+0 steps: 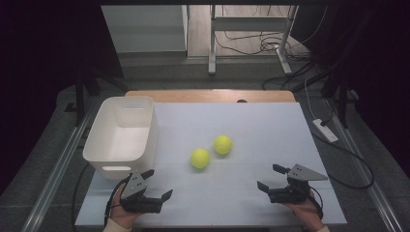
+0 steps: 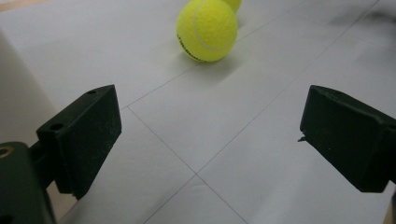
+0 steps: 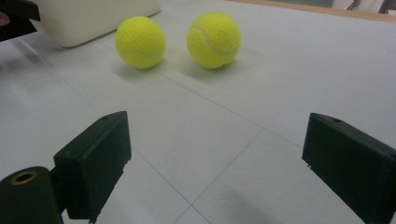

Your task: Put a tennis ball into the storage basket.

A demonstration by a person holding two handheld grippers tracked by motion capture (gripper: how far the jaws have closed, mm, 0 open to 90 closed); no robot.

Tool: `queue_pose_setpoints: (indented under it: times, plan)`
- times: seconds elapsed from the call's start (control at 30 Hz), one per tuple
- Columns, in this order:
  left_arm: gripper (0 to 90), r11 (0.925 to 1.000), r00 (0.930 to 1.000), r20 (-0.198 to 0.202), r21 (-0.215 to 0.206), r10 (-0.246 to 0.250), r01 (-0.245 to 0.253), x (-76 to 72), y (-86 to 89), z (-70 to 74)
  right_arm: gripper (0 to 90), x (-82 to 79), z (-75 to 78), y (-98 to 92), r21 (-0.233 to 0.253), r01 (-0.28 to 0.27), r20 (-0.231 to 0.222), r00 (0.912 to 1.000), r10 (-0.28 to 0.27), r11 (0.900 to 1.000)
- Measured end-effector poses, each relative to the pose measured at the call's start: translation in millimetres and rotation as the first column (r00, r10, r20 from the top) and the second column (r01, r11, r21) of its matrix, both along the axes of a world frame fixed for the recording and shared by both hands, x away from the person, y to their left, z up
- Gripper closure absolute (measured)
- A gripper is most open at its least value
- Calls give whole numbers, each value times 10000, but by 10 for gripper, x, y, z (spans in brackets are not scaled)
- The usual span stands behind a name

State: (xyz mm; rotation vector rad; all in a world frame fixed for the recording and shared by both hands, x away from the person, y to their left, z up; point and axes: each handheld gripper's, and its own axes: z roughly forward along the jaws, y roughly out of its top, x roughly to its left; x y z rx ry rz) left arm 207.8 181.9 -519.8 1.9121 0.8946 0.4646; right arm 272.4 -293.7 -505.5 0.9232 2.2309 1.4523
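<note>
Two tennis balls lie close together near the middle of the white tabletop (image 1: 270, 121), the near ball (image 1: 200, 158) a little to the left of the far ball (image 1: 223, 144), both just right of the white bin (image 1: 121, 137) at the left edge. The left gripper (image 1: 158, 184) sits at the near left edge by the bin's corner, jaws wide apart and empty. The right gripper (image 1: 268, 177) sits at the near right, likewise wide open and holding nothing, well apart from the balls.
</note>
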Motion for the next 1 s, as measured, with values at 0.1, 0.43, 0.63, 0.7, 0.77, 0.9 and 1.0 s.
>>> queue_pose_setpoints:
  times: [0.1, 0.43, 0.63, 0.7, 0.77, 0.9, 1.0]
  plan:
    - [66, 10000, 10000, -21, -38, -19, 19, -1, -18, 6, 87, 11, -6, 2, -6, -38, -30, 10000, 38, 10000]
    - [67, 9999, 9999, -15, 20, -169, 169, 17, -92, 14, 93, 12, -16, 3, -14, -190, -66, 9998, 190, 9998]
    - [69, 9996, 9996, 73, 83, -270, 270, 27, -102, 19, 99, -2, -21, 8, -93, -263, -81, 9996, 262, 9996]
    - [70, 9995, 9995, 96, 96, -299, 298, 24, -111, 22, 101, -16, -17, 19, -134, -313, -32, 9995, 313, 9994]
    - [70, 9995, 9994, 153, 97, -310, 309, 18, -113, 29, 101, -21, -16, 26, -177, -284, -40, 9996, 284, 9994]
    - [72, 9994, 9992, 199, 52, -344, 343, 23, -112, 48, 102, -23, -15, 20, -128, -238, -61, 9997, 237, 9996]
    - [72, 9992, 9990, 232, 35, -394, 394, 34, -124, 65, 104, -23, -15, 19, -141, -234, -57, 9997, 233, 9996]
